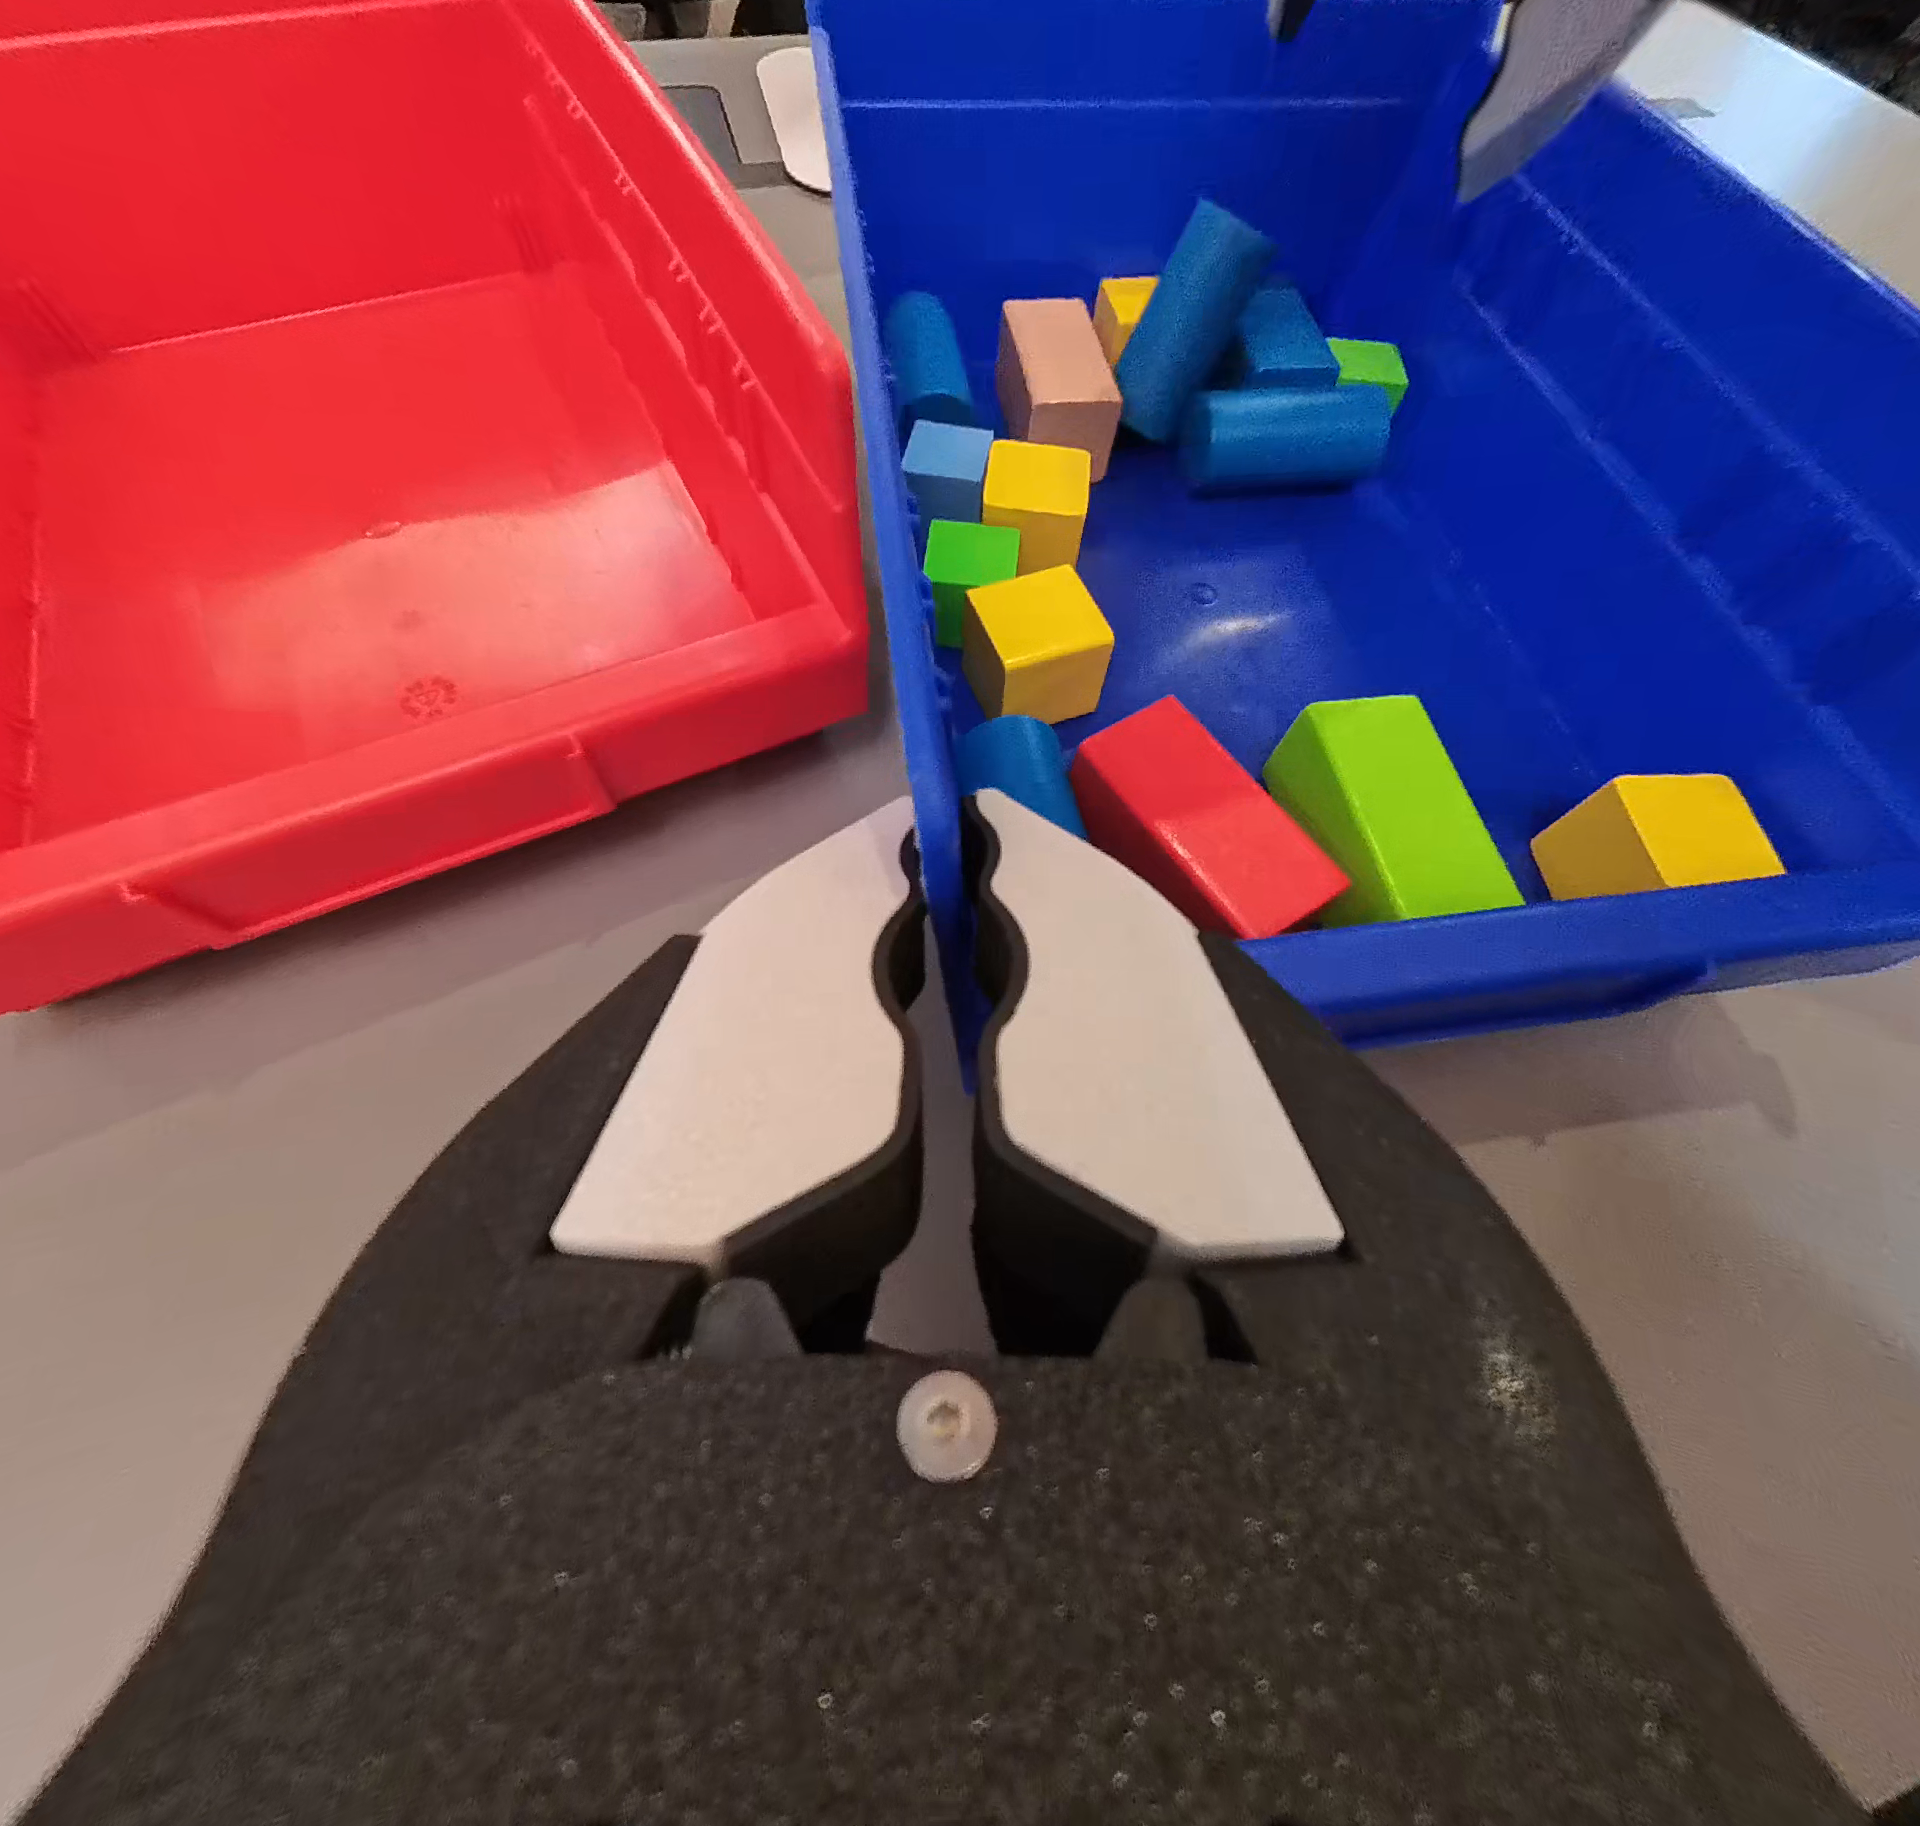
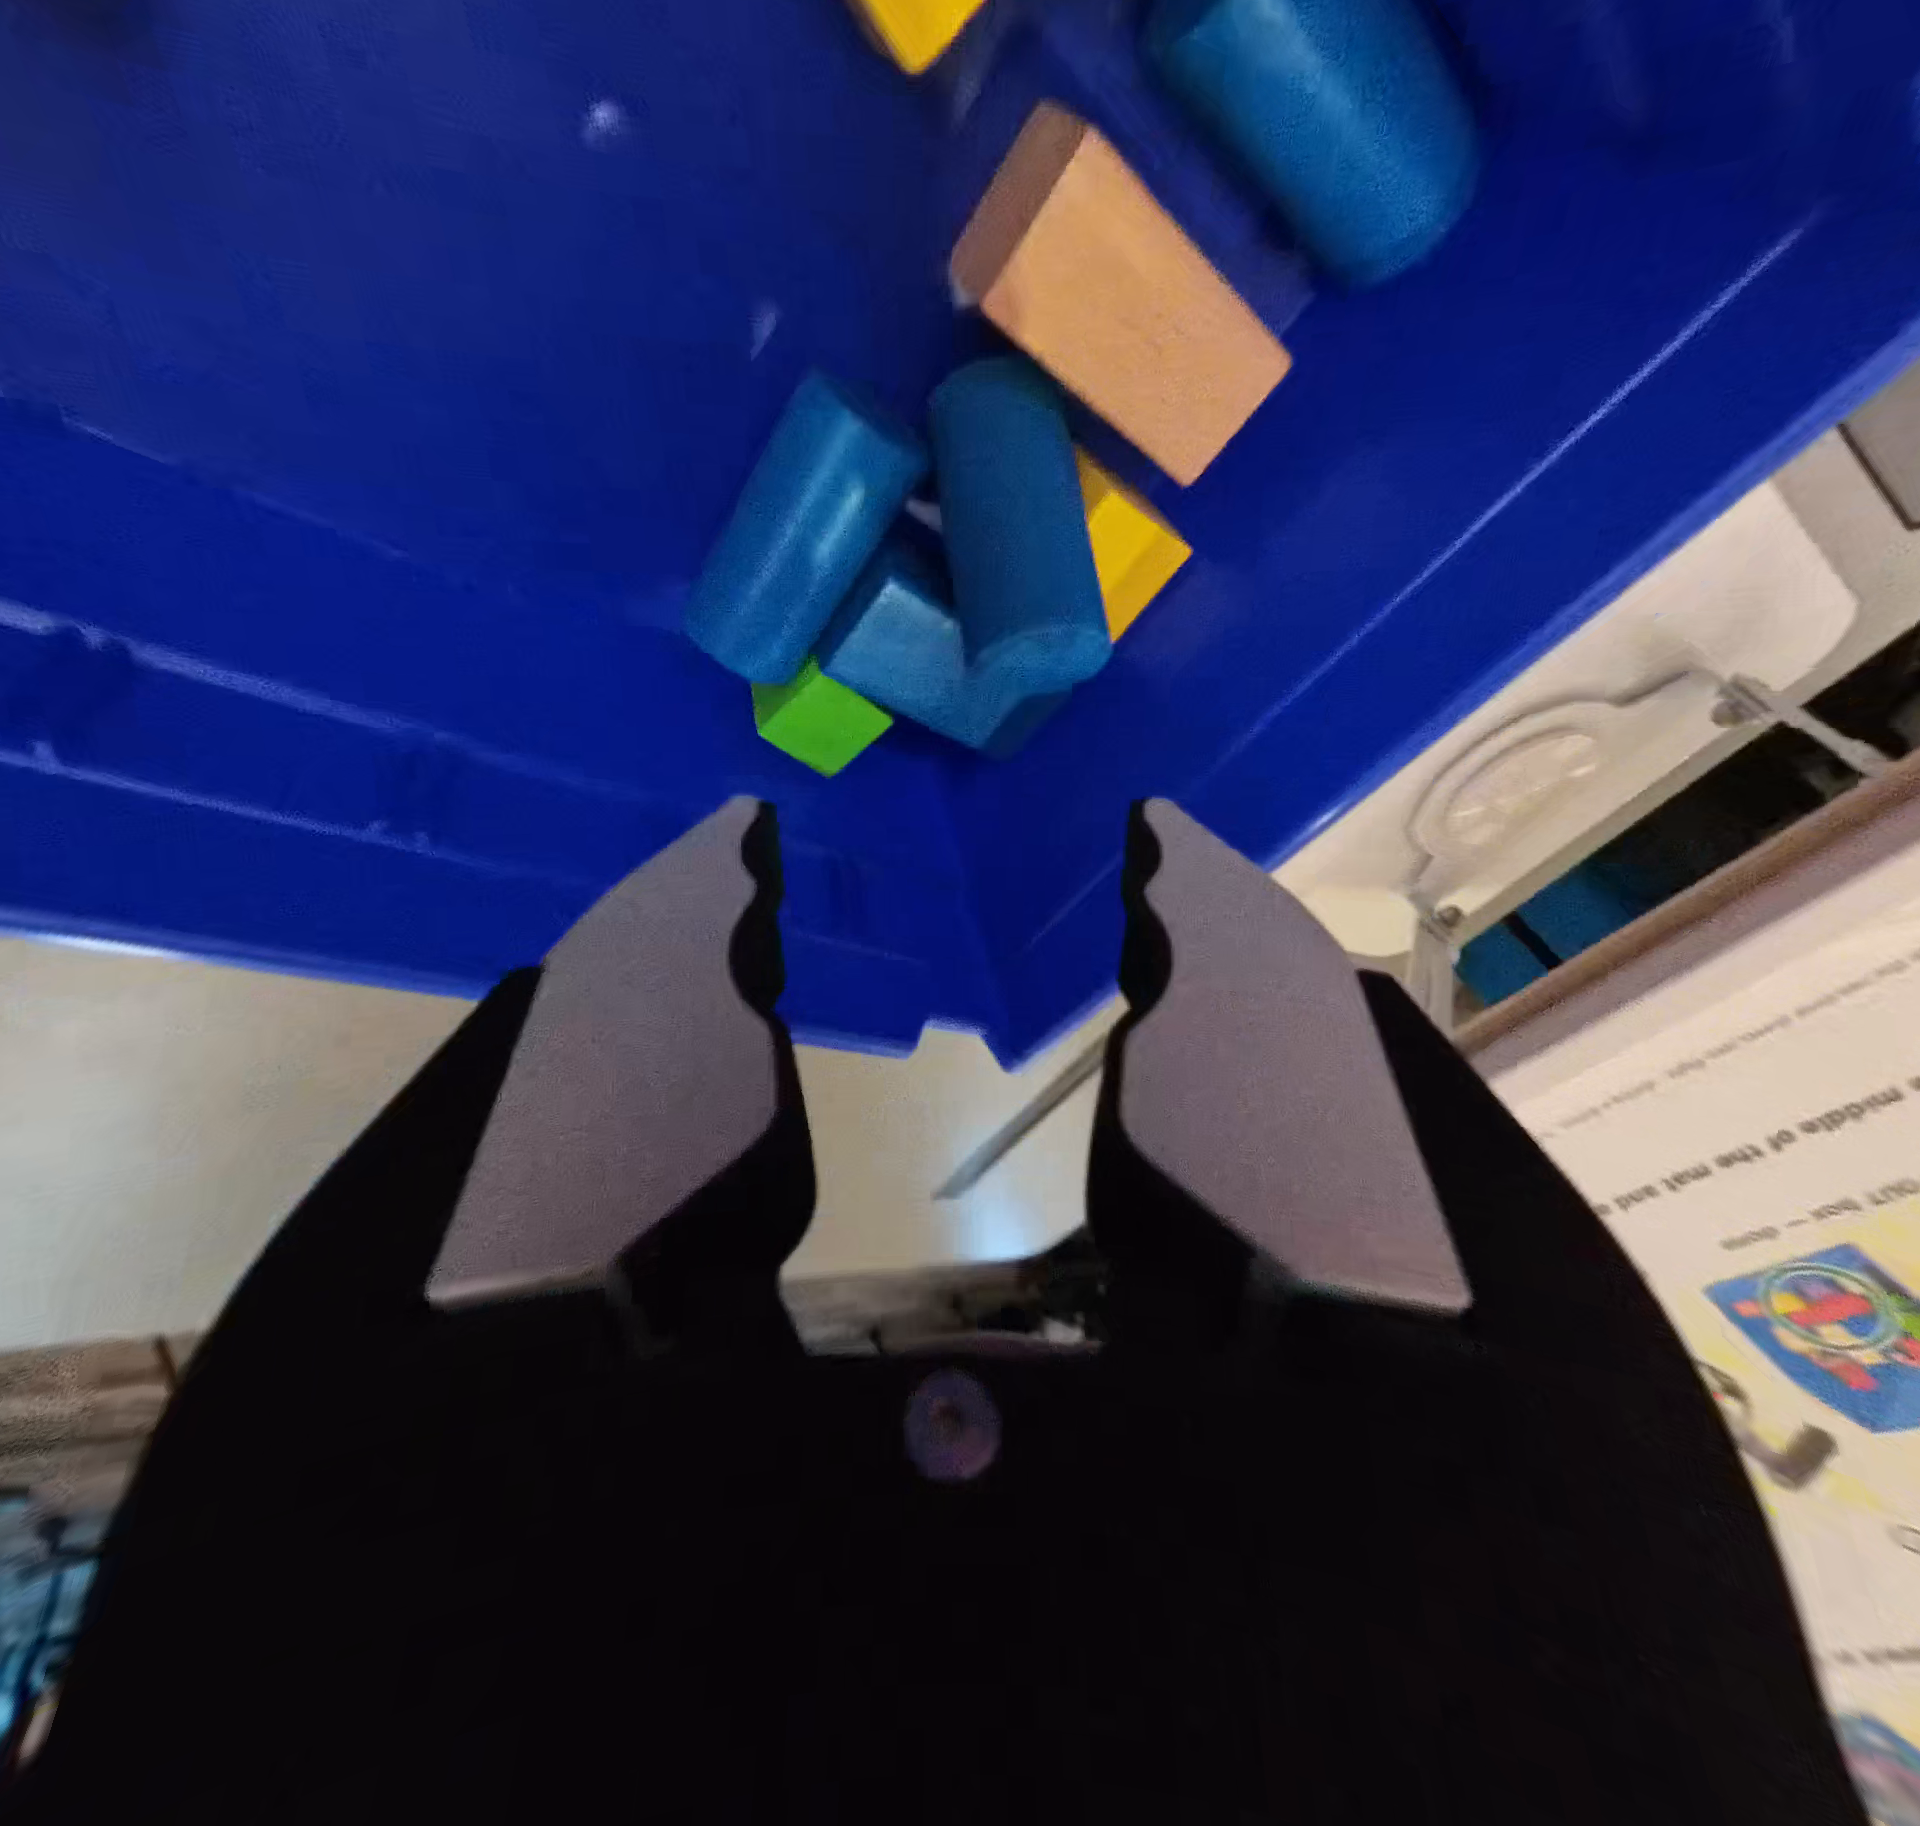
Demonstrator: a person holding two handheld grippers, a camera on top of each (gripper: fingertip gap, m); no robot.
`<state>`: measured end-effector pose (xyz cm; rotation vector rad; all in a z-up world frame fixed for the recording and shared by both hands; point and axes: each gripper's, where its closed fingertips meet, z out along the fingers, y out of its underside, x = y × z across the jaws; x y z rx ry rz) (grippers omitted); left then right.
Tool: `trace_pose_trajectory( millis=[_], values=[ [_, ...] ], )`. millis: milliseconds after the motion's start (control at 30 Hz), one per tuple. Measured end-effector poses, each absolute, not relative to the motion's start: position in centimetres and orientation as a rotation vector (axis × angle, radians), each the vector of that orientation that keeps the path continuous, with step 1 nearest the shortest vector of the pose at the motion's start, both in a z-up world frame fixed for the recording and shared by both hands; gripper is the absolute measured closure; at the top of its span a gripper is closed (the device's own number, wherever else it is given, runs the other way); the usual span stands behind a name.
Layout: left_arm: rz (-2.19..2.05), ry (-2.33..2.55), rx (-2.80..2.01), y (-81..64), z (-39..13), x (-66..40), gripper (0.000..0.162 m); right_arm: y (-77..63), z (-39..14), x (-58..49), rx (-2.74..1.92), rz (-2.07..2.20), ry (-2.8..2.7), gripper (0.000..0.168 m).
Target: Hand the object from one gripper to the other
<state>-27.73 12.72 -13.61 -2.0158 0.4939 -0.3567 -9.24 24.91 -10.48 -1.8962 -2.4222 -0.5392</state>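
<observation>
A blue bin (image 1: pixel 1558 955) holds several coloured wooden blocks: a red block (image 1: pixel 1205 820), a long green block (image 1: pixel 1392 810), yellow cubes (image 1: pixel 1039 644), a tan block (image 1: pixel 1060 384) and blue cylinders (image 1: pixel 1288 436). My left gripper (image 1: pixel 945 810) is shut to a narrow slit, holds nothing, and sits in front of the bin's near left corner. My right gripper (image 2: pixel 951 820) is open and empty. It hangs over the bin's far corner, just above a small green cube (image 2: pixel 821 722) and the blue cylinders (image 2: pixel 805 529). Its fingers (image 1: pixel 1558 31) show at the top of the left wrist view.
An empty red bin (image 1: pixel 312 841) stands left of the blue bin on the grey table (image 1: pixel 312 1153), almost touching it. A printed paper sheet (image 2: pixel 1714 1257) lies beyond the blue bin's far wall (image 2: pixel 312 737).
</observation>
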Motion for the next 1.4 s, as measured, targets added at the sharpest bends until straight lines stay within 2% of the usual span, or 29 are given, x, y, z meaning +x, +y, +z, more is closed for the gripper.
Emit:
trace_pose_trajectory(
  millis=[67, 167, 267, 300, 333, 367, 433, 467, 500, 533, 600, 733, 800, 833, 867, 900, 933, 1033, 1067, 1167, 1200, 1300, 1367, 1400],
  values=[
    [-0.366, 0.486, -2.020, 12.7, -13.6, -27.7, 0.158, 24.6, -11.4, -9.6, -1.940, -0.471, -2.378, 0.106],
    [-0.377, 0.481, -2.026, 12.7, -13.6, -27.7, 0.158, 27.2, -13.4, -7.8, -1.904, -0.786, -2.358, 0.106],
    [-0.388, 0.476, -2.031, 12.7, -13.6, -27.7, 0.158, 27.8, -16.4, -6.4, -1.960, -0.847, -2.402, 0.124],
    [-0.386, 0.477, -2.030, 12.7, -13.6, -27.7, 0.158, 27.8, -16.8, -6.1, -1.941, -0.909, -2.441, 0.145],
    [-0.380, 0.479, -2.028, 12.8, -13.6, -27.7, 0.158, 28.0, -16.8, -6.3, -1.862, -0.935, -2.476, 0.145],
    [-0.371, 0.483, -2.026, 12.8, -13.6, -27.7, 0.158, 27.8, -17.0, -7.2, -1.838, -0.865, -2.463, 0.142],
    [-0.360, 0.488, -2.023, 12.8, -13.6, -27.7, 0.158, 25.4, -17.6, -10.0, -1.996, -0.441, -2.391, 0.091],
    [-0.358, 0.488, -2.022, 12.8, -13.6, -27.7, 0.158, 24.1, -17.5, -10.8, -2.109, -0.260, -2.335, 0.079],
    [-0.361, 0.488, -2.021, 12.8, -13.6, -27.7, 0.158, 23.1, -17.2, -11.2, -2.183, -0.122, -2.310, 0.078],
    [-0.366, 0.487, -2.021, 12.8, -13.6, -27.7, 0.158, 21.8, -16.4, -12.0, -2.238, 0.092, -2.277, 0.098],
    [-0.378, 0.483, -2.022, 12.8, -13.6, -27.7, 0.158, 20.1, -14.0, -14.4, -2.281, 0.483, -2.137, 0.106],
    [-0.379, 0.479, -2.024, 12.8, -13.6, -27.7, 0.158, 25.6, -14.1, -13.9, -2.187, 0.051, -2.002, 0.092],
    [-0.377, 0.481, -2.025, 12.8, -13.6, -27.7, 0.158, 27.2, -15.4, -14.6, -2.193, -0.005, -1.931, 0.076],
    [-0.379, 0.481, -2.026, 12.8, -13.6, -27.7, 0.158, 27.7, -16.1, -15.0, -2.193, -0.015, -1.928, 0.074],
    [-0.382, 0.480, -2.026, 12.8, -13.6, -27.6, 0.158, 27.7, -16.2, -16.2, -2.178, 0.108, -1.900, 0.082],
    [-0.382, 0.479, -2.026, 12.8, -13.6, -27.6, 0.158, 27.9, -16.0, -17.7, -2.150, 0.243, -1.826, 0.071],
    [-0.378, 0.480, -2.025, 12.8, -13.6, -27.7, 0.158, 27.4, -16.2, -18.4, -2.153, 0.348, -1.814, 0.078],
    [-0.328, 0.483, -2.017, 12.9, -13.6, -27.7, 0.159, 25.9, -17.3, -19.0, -2.143, 0.382, -1.838, 0.050],
    [-0.323, 0.480, -2.017, 12.9, -13.6, -27.7, 0.159, 25.5, -17.7, -17.8, -2.143, 0.241, -1.934, 0.051],
    [-0.344, 0.459, -2.024, 13.2, -13.6, -27.9, 0.159, 23.7, -17.6, -12.1, -2.300, -0.156, -2.153, 0.069],
    [-0.347, 0.457, -2.026, 13.3, -13.7, -27.9, 0.159, 22.4, -17.0, -10.4, -2.421, -0.194, -2.196, 0.093],
    [-0.358, 0.454, -2.027, 13.3, -13.6, -27.9, 0.159, 18.3, -14.6, -7.3, -2.720, -0.155, -2.250, 0.087],
    [-0.370, 0.452, -2.029, 13.2, -13.6, -27.9, 0.159, 20.4, -13.9, -9.6, -2.501, -0.088, -2.194, 0.090],
    [-0.370, 0.452, -2.030, 13.2, -13.6, -27.9, 0.159, 21.6, -13.7, -11.5, -2.410, -0.012, -2.110, 0.096]
  ],
)
